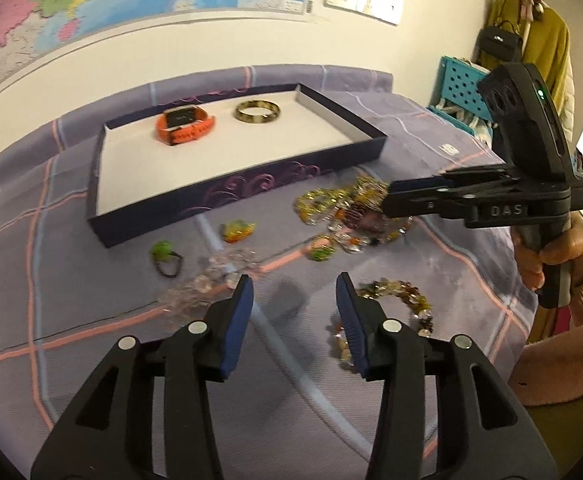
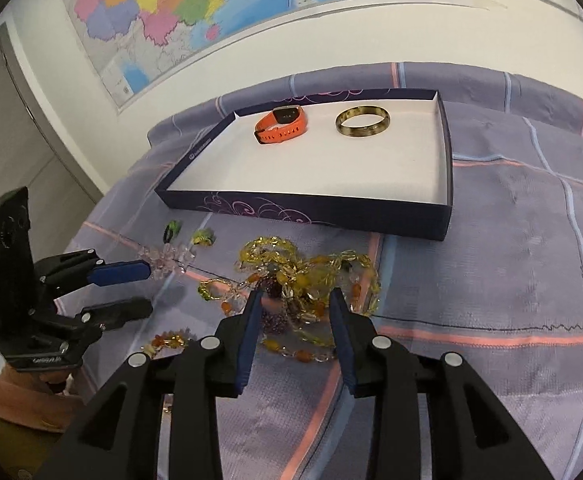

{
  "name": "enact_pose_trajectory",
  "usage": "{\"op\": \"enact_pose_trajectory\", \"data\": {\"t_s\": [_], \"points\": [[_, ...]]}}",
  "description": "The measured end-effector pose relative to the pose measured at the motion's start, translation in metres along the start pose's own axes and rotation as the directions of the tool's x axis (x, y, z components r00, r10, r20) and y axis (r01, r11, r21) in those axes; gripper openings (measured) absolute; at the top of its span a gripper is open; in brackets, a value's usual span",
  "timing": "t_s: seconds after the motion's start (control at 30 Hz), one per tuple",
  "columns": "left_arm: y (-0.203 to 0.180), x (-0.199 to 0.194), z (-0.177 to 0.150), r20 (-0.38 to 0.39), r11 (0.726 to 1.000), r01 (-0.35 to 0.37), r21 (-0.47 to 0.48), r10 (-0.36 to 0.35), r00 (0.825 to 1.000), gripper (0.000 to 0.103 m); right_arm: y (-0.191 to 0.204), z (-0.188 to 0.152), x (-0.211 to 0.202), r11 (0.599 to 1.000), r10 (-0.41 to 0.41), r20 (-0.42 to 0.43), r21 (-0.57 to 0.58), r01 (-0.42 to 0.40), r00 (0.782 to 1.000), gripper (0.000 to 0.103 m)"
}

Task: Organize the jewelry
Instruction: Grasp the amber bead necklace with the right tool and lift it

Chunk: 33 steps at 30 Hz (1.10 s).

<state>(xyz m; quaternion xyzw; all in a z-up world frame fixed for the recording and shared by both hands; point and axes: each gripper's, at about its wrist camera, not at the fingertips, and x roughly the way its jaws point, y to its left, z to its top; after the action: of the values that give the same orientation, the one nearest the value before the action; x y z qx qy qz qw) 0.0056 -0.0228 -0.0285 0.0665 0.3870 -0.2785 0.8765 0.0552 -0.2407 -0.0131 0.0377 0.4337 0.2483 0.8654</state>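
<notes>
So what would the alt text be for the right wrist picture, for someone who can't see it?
Open black tongs hang over a tangled pile of yellow and amber bead necklaces on a purple checked cloth. Behind lies a shallow dark box holding an orange watch and a gold bangle. A second pair of tongs, also open, enters from the left.

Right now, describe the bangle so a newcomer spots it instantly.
Find the shallow dark purple tray with the white floor on the checked bedspread. Two items lie near its far wall: an orange watch and, to its right, the bangle. The bangle is a plain rigid ring, mottled gold-brown, with no strap.
</notes>
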Motion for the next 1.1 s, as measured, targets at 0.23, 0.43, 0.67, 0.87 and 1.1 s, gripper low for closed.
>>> {"op": "enact_pose_trajectory", "data": {"t_s": [0.23,0.43,0.67,0.87,1.1], "points": [[-0.006,0.007,-0.003,-0.032,1.000,0.013,0.011,-0.013,0.999,0.045,0.006,0.007,0.000,0.999,-0.018,0.028,-0.032,0.019,0.999,0.032],[-0.005,0.008,-0.005,-0.039,1.000,0.011,0.001,-0.011,0.999,0.046,0.006,0.012,0.016,0.998,-0.017,-0.008,-0.063,0.016,1.000,0.015],[-0.005,0.011,-0.007,-0.055,1.000,0.022,0.006,-0.022,0.998,0.050,0.000,0.008,0.018,0.999,0.021,-0.013,-0.030,-0.022,1.000,0.012],[-0.006,0.010,-0.007,-0.056,1.000,0.022,0.011,-0.021,0.998,0.050,-0.006,0.012,-0.002,0.997,0.075,0.032,0.003,-0.075,0.997,0.008],[-0.005,0.009,-0.008,-0.051,1.000,0.023,0.003,-0.023,0.998,0.050,-0.011,0.017,-0.024,0.992,0.123,0.069,0.030,-0.126,0.990,0.008]]}}
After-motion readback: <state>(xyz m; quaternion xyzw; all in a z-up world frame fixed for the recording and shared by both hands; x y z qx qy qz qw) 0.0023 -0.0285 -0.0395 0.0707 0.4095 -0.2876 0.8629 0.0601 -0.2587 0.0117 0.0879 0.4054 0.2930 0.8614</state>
